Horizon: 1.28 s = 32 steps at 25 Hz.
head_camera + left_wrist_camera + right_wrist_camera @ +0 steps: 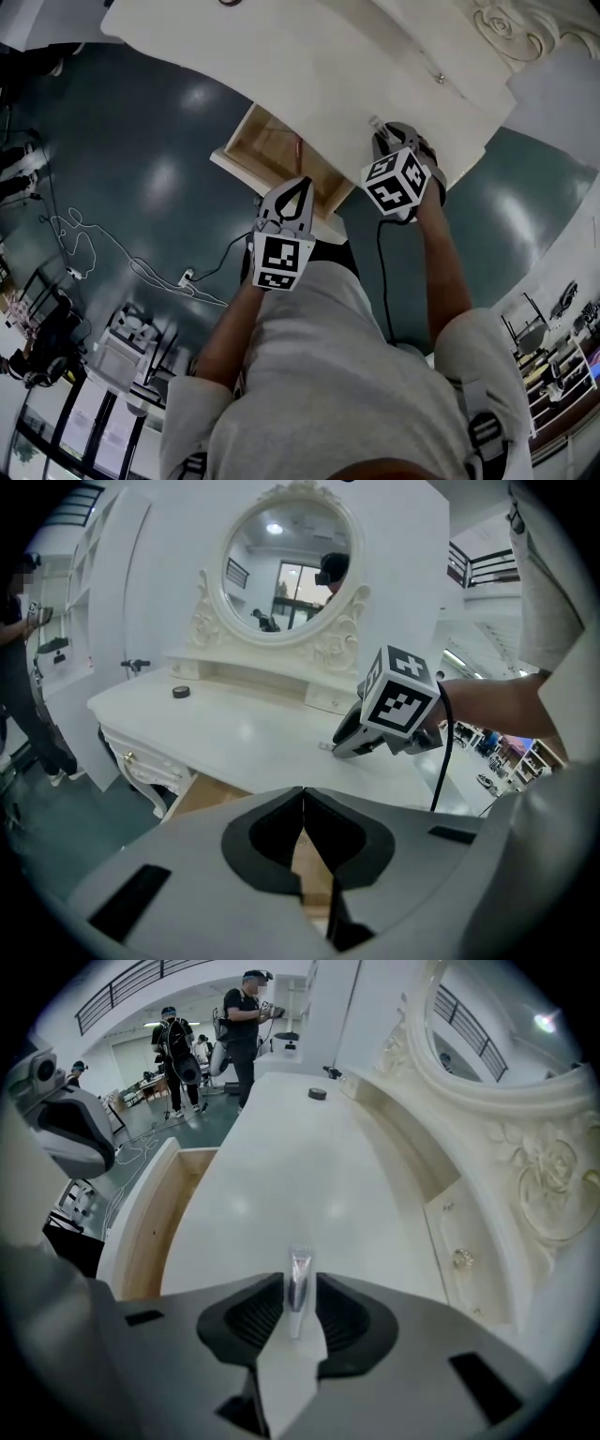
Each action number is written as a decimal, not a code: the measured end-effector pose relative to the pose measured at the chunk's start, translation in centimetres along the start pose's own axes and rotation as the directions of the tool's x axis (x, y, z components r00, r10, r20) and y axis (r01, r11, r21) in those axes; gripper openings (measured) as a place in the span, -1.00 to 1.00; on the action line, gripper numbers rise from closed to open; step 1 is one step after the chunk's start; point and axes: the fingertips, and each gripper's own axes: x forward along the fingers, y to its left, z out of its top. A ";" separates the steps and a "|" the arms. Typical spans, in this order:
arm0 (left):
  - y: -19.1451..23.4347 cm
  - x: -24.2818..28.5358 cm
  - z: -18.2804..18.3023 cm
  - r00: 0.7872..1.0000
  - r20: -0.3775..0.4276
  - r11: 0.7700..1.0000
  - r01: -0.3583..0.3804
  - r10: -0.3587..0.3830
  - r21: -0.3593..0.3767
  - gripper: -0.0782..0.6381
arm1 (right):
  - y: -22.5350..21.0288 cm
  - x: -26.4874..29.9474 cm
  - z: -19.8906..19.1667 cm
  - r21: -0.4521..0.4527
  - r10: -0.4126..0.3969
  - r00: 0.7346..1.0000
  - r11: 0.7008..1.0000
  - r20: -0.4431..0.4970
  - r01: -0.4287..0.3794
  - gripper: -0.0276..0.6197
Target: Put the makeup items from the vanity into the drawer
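Now: right gripper point(298, 1290) jaws spread around tube point(299, 1274) on tabletop point(309, 1176); left gripper point(303, 803) jaws pressed together, empty, drawer point(281, 155) at 12 o'clock.

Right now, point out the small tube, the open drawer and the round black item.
small tube point(298, 1286): right gripper view, silvery body.
open drawer point(153, 1227): right gripper view, wooden inner wall.
round black item point(318, 1094): right gripper view, top face.

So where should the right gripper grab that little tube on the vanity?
Probably grip the tube around its slim middle, coming from the front of the vanity like the right gripper now: it lies lengthwise between the open jaws, narrow sides facing the pads.
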 end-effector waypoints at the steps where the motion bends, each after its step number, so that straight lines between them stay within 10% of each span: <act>1: 0.0 -0.1 0.0 1.000 0.002 1.000 -0.002 0.002 -0.002 -0.76 | 0.0 0.0 0.0 0.006 0.008 1.000 1.000 -0.004 -0.008 -0.56; 9: 0.4 -0.2 -0.2 1.000 0.008 1.000 -0.008 0.008 -0.009 -0.76 | 0.7 0.1 0.1 0.065 0.101 0.995 0.993 0.013 -0.101 -0.69; 32: 2.1 -3.3 -1.6 0.998 0.052 0.999 -0.032 0.034 -0.041 -0.76 | 4.7 -2.4 4.2 -0.001 0.042 0.998 0.999 0.049 -0.042 -0.69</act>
